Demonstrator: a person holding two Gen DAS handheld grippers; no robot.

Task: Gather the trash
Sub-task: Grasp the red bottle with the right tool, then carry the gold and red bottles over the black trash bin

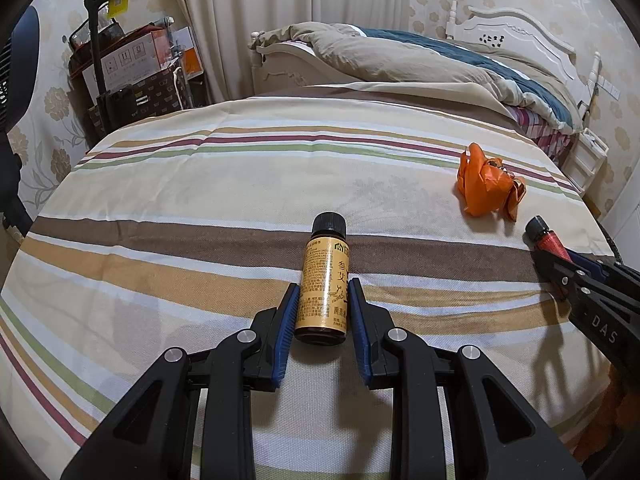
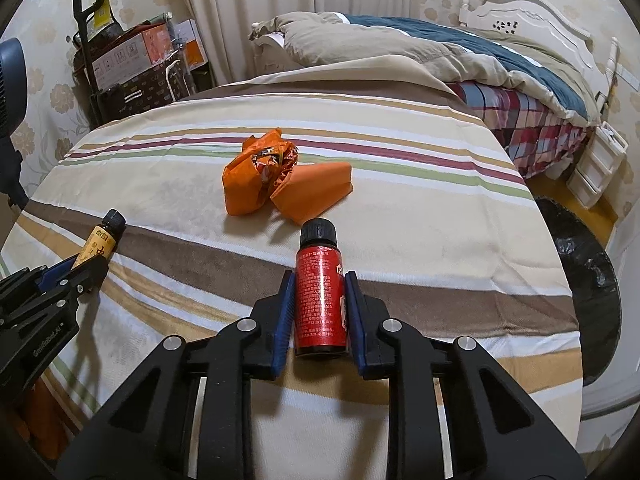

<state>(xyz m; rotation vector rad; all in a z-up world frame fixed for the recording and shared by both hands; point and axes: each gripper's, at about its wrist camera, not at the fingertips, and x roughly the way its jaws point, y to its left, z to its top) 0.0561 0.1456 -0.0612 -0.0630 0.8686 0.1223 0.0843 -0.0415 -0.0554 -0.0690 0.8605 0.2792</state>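
My left gripper (image 1: 323,286) is shut on a small gold-labelled bottle (image 1: 322,280) with a black cap, held just above the striped cloth. My right gripper (image 2: 320,274) is shut on a red-labelled bottle (image 2: 320,300) with a black cap. Crumpled orange wrappers (image 2: 276,178) lie on the cloth ahead of the right gripper; they show at right in the left wrist view (image 1: 486,184). The right gripper with the red bottle (image 1: 546,236) shows at the right edge of the left wrist view. The left gripper with the gold bottle (image 2: 102,242) shows at the left of the right wrist view.
The striped cloth (image 1: 200,208) covers a table. A bed (image 1: 420,60) with rumpled bedding stands behind it. Boxes and a black trolley (image 1: 100,48) stand at back left. A black bag-lined bin (image 2: 580,280) sits to the right of the table. White drawers (image 2: 596,168) stand by the bed.
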